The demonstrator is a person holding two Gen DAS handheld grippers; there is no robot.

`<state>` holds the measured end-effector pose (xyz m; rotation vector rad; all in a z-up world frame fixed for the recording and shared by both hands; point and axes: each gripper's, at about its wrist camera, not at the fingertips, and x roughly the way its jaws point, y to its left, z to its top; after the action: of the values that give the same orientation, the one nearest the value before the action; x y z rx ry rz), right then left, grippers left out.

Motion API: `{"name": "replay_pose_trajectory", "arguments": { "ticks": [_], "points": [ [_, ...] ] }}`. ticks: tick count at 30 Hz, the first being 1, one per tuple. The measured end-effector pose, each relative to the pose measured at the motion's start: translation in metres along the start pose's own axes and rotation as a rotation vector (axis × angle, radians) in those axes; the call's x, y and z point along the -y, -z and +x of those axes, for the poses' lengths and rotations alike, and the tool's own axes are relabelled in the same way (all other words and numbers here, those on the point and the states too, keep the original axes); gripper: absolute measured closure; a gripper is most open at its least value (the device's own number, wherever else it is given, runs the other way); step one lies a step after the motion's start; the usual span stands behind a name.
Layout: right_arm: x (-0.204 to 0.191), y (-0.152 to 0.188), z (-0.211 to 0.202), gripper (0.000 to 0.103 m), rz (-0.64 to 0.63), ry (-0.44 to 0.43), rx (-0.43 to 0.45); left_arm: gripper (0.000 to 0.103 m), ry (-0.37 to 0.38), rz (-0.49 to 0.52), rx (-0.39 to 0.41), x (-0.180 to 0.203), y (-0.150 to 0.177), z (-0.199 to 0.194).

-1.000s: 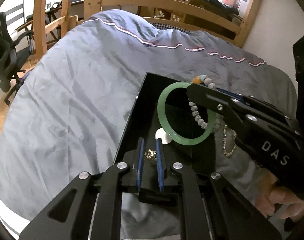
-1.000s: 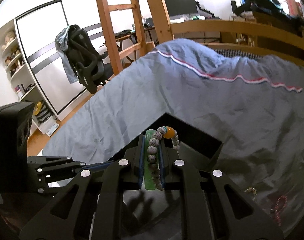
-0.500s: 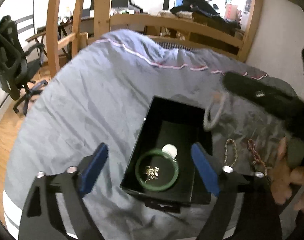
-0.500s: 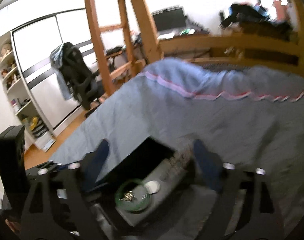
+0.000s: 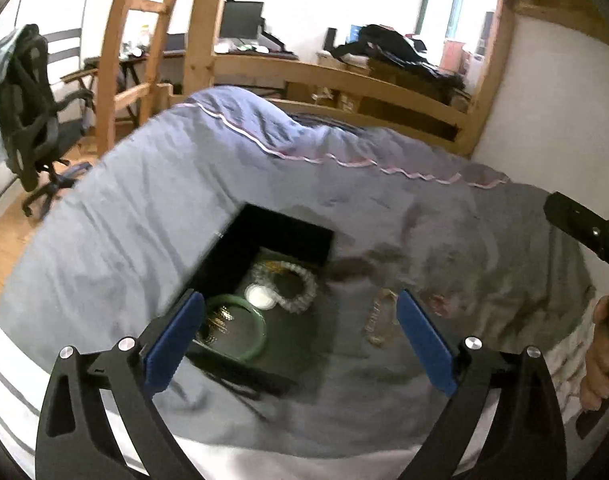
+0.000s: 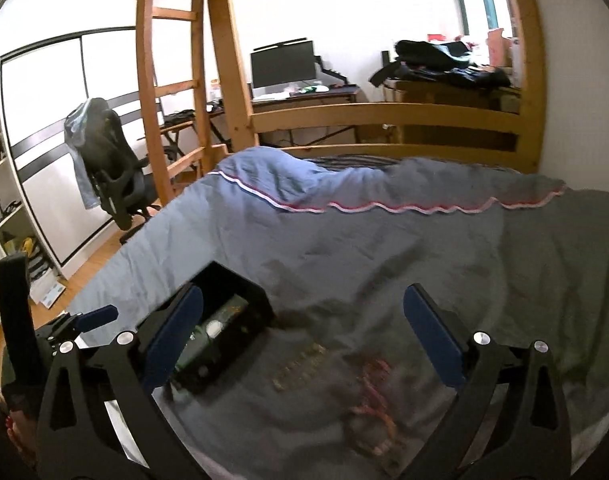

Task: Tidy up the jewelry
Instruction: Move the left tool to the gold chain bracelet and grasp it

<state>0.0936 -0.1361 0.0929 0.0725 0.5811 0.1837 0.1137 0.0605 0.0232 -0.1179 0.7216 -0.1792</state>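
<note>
A black box (image 5: 292, 236) lies on the grey-blue blanket. Inside it are a green bangle (image 5: 251, 334) ringing a small gold piece (image 5: 218, 320), a white round piece (image 5: 258, 296) and a pale bead bracelet (image 5: 298, 280). A gold chain (image 5: 378, 320) and a red bracelet (image 5: 438, 302) lie on the blanket to its right. My left gripper (image 5: 298, 298) hovers above the box, jaws opening, nothing between them. My right gripper (image 6: 303, 294) is also opening and empty, above the gold chain (image 6: 300, 364) and red bracelet (image 6: 374, 392), with the box (image 6: 244, 292) at its left.
The wooden bed rail (image 6: 384, 116) and ladder (image 6: 164, 92) stand behind the blanket. An office chair (image 6: 108, 168) and a desk with a monitor (image 6: 282, 66) are beyond. A hand (image 5: 600, 360) holds the right gripper's handle at the right edge.
Both grippers were shut, the left on the gold piece, the right on the bangle and bead bracelet. Both opened; the jewelry now lies in the box. Both grippers pulled back and up.
</note>
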Motion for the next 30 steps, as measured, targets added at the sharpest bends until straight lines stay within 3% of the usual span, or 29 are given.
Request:
{"name": "replay_pose_trajectory", "arguments": {
  "ticks": [7,19,27,30],
  "points": [
    [0.038,0.036,-0.026,0.004,0.033,0.043,-0.027,0.008,-0.016,0.103,-0.042,0.03,0.024,0.011],
    [0.067,0.087,-0.014,0.004,0.061,0.052,-0.091,0.008,0.017,0.202,-0.087,0.067,0.045,0.048],
    [0.061,0.112,0.024,0.004,0.032,0.043,-0.207,0.008,0.026,0.28,-0.115,0.086,0.052,0.077],
    [0.058,0.117,0.039,0.006,0.006,0.07,-0.239,0.017,0.071,0.324,-0.135,0.094,0.054,0.09]
  ]
}}
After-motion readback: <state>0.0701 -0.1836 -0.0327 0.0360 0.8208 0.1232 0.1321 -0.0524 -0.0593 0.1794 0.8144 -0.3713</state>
